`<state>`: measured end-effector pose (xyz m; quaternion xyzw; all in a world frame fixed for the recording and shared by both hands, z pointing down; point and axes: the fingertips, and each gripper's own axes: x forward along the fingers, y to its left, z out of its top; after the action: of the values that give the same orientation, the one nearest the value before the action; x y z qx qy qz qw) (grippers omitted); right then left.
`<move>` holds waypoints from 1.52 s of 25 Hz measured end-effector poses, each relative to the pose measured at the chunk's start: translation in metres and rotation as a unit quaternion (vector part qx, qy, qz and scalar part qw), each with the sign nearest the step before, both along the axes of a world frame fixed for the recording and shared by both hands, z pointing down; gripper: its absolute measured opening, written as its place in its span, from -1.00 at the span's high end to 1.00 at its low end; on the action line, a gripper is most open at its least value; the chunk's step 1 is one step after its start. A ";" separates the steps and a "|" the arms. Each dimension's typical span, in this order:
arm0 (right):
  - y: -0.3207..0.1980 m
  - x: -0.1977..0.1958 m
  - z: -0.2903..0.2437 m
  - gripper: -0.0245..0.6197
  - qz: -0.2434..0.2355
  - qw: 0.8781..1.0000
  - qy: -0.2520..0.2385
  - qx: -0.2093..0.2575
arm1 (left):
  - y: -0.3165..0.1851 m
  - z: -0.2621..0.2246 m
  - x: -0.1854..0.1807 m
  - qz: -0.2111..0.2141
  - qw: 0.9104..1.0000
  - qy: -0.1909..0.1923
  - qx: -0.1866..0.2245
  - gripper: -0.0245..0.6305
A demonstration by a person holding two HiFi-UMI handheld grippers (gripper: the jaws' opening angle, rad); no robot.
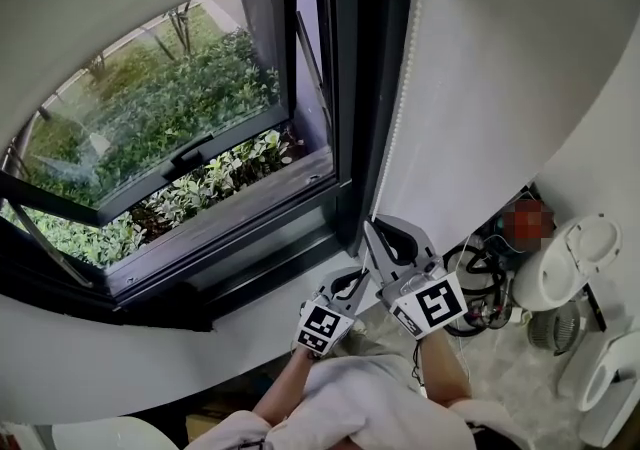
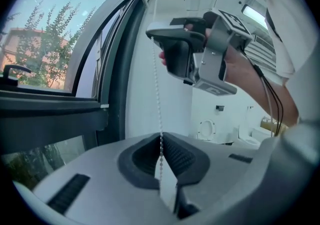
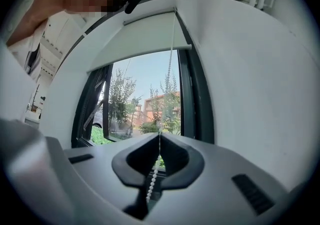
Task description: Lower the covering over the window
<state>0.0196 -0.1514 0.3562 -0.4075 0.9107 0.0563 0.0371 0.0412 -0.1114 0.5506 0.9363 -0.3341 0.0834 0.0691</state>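
Beside the window (image 1: 170, 148), the chain (image 1: 403, 98) is pinched by the left gripper (image 2: 161, 138) and right gripper (image 3: 159, 135), jaws closed, to lower the blind (image 3: 142, 36).

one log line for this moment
left claw: shut on bead chain | right claw: shut on bead chain, higher | blind: mostly raised

- Bead chain (image 2: 157, 94): white, a run of small round beads.
- Roller blind (image 3: 145, 36): plain off-white, no print.
- Window frame (image 1: 350, 118): dark grey, close to black.
- Left gripper (image 2: 161, 141) and right gripper (image 3: 159, 136): pale grey shells, with dark grey, finely ribbed fingers (image 2: 182, 156).
- Marker cubes (image 1: 435, 304): black square patterns on white.
- Wall (image 1: 500, 88): white.
- Shrubs (image 1: 180, 88) outside: green, possibly cream-edged on the nearer leaves.
- Building (image 3: 157, 104) beyond the glass: reddish-brown under pale blue sky.
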 end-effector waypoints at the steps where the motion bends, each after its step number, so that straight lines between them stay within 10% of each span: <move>1: 0.000 0.000 0.005 0.93 0.000 1.000 -0.001 -0.004 | 0.000 0.005 0.000 -0.001 1.000 0.000 -0.004 0.86; 38: 0.008 -0.004 0.163 0.93 -0.001 0.986 0.038 -0.165 | 0.020 0.164 -0.011 -0.006 0.988 -0.071 -0.138 0.86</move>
<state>0.0159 -0.1429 0.5195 -0.4048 0.9086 -0.0794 -0.0648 0.0297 -0.0915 0.7147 0.9074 -0.3295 0.1943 0.1741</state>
